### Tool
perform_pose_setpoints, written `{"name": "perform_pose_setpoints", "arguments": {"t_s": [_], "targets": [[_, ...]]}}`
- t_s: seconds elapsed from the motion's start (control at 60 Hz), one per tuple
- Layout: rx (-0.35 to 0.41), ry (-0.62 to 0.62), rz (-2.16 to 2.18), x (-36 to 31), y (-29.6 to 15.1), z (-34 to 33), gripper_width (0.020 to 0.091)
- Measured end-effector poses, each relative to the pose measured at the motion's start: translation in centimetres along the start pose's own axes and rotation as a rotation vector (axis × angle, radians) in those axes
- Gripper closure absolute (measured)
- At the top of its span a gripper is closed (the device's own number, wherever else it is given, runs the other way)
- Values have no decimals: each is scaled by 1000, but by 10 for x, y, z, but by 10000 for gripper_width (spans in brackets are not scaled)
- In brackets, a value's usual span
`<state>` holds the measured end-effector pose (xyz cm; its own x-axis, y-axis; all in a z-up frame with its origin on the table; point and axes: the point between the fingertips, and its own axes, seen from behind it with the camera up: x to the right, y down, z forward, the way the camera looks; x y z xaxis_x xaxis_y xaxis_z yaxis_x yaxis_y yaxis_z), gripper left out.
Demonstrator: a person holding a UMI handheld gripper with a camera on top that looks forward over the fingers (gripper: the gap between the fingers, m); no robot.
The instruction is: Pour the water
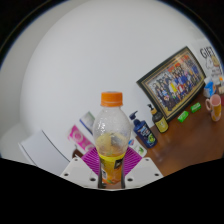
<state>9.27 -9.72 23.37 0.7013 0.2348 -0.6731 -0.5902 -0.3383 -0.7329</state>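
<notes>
Between the fingers point(112, 172), upright: bottle point(112, 128), orange cap on, yellow label low on the body, pale clear plastic above. Pads point(90, 160) against both sides of the label, so clenched on the bottle, apparently lifted or at least firmly grasped. Judged from this: grasp done, pouring not begun — bottle vertical, cap closed, no tilt. Left to do: cap off, find a receiver, tip. No cup or glass plainly visible anywhere near; hard to say where the water should go. Beyond and right, on the wooden table point(170, 140): framed photo point(180, 83) leaning back, small dark bottle point(159, 122) with a yellow top before it, and a smaller dark item point(143, 127) just left of that. Far right, coloured objects point(213, 103), too small to name. Left of the bottle, pink packet point(78, 135) and white sheets point(45, 150), partly cut off. Water level inside the bottle impossible to read. Bottle base hidden behind the fingers, so contact with the table not checkable. White wall point(90, 60) filling the rest.
</notes>
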Motion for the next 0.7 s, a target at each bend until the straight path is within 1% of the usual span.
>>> {"name": "perform_pose_setpoints", "arguments": {"t_s": [0.1,0.183,0.283,0.333,0.417,0.6,0.633,0.7], "targets": [[30,-64,231,33,-66,5,854],[62,-113,445,75,-111,10,853],[95,-137,708,134,-155,10,850],[122,-147,810,168,-165,11,853],[144,-151,970,214,-182,8,855],[230,-212,1388,306,-196,8,854],[236,-202,1428,320,-192,9,853],[220,-198,1482,338,-183,10,855]]}}
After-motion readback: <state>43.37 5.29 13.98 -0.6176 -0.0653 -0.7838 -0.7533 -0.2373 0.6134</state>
